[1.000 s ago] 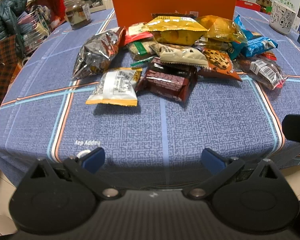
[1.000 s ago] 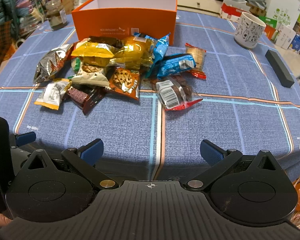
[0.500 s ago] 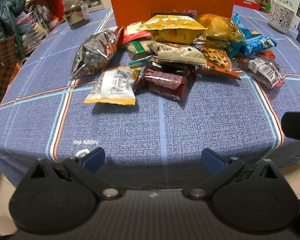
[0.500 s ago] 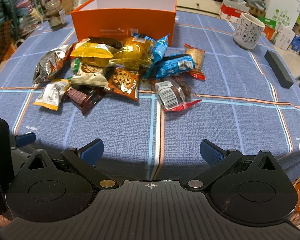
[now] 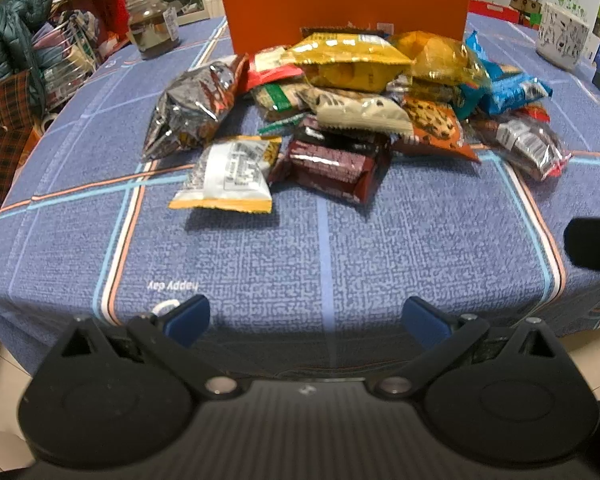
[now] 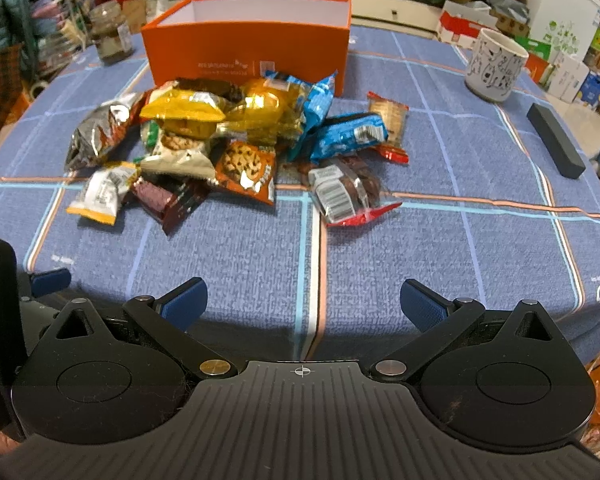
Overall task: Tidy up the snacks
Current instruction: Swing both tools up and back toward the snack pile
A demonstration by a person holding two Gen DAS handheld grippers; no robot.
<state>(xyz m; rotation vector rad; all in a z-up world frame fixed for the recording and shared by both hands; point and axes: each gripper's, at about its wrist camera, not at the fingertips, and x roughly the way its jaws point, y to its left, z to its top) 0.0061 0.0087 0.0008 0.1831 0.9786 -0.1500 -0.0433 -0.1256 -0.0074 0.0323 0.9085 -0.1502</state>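
Table: blue checked tablecloth (image 6: 440, 240), mixed snack packets (image 6: 228, 140) heaped mid-cloth before open orange cardboard box (image 6: 248, 52)
Room: cluttered shelves behind
Left gripper (image 5: 306, 318): jaws wide, empty
Right gripper (image 6: 304, 302): jaws wide, empty

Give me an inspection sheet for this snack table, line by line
Surface: blue plaid tablecloth, flat.
Job's things: snack packets piled loose in front of the open orange box; white packet and dark red bar lie nearest.
Clutter: mug, black bar, jar.
Grippers: left gripper and right gripper open, empty, at the near table edge.
Cables: nothing seen on the table.
Surroundings: jacket on a chair, stacked cartons.
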